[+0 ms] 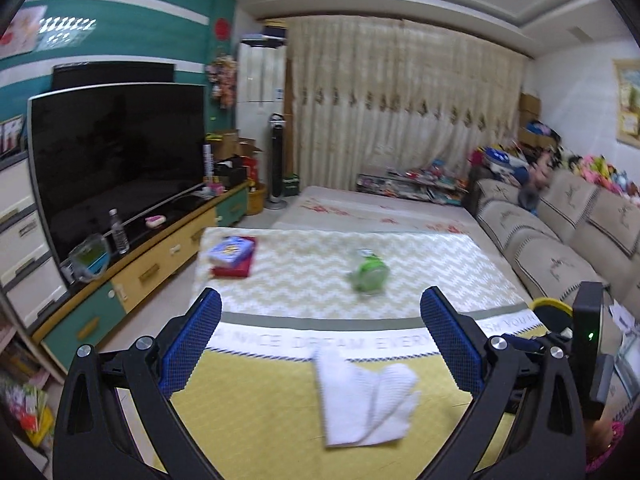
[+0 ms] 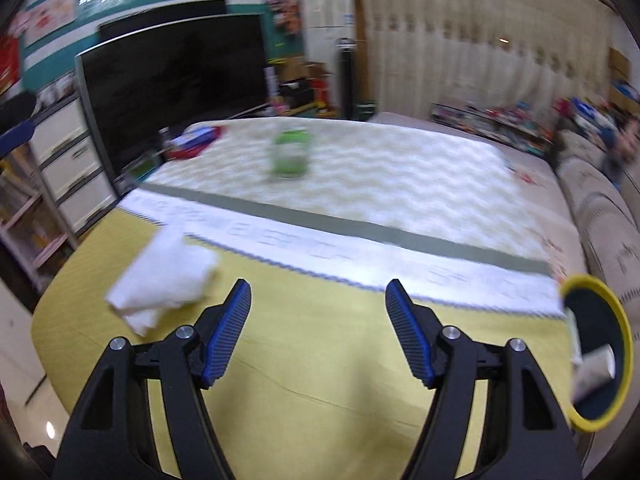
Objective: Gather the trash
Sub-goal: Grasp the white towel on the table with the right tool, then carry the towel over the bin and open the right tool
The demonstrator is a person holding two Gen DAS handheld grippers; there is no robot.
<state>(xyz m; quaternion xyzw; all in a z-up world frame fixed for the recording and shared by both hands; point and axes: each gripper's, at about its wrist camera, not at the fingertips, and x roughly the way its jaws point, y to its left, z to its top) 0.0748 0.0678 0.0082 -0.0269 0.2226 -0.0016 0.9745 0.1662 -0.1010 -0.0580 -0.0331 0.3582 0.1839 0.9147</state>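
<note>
On near yellow cloth, crumpled white paper towel [image 1: 362, 398] awaits us; both grippers [image 1: 320, 344] [image 2: 318, 332] wide, empty; next, close on it, carry right to yellow-rimmed bin [image 2: 608, 364].

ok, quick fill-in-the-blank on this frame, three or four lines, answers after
1. The white tissue lies on the ____ part of the tablecloth.
2. The crumpled bottle farther back is ____.
3. The jaws of the left gripper and the right gripper hold ____.
4. The bin at the table's right edge has a ____ rim.

Missing words: yellow; green; nothing; yellow
</note>
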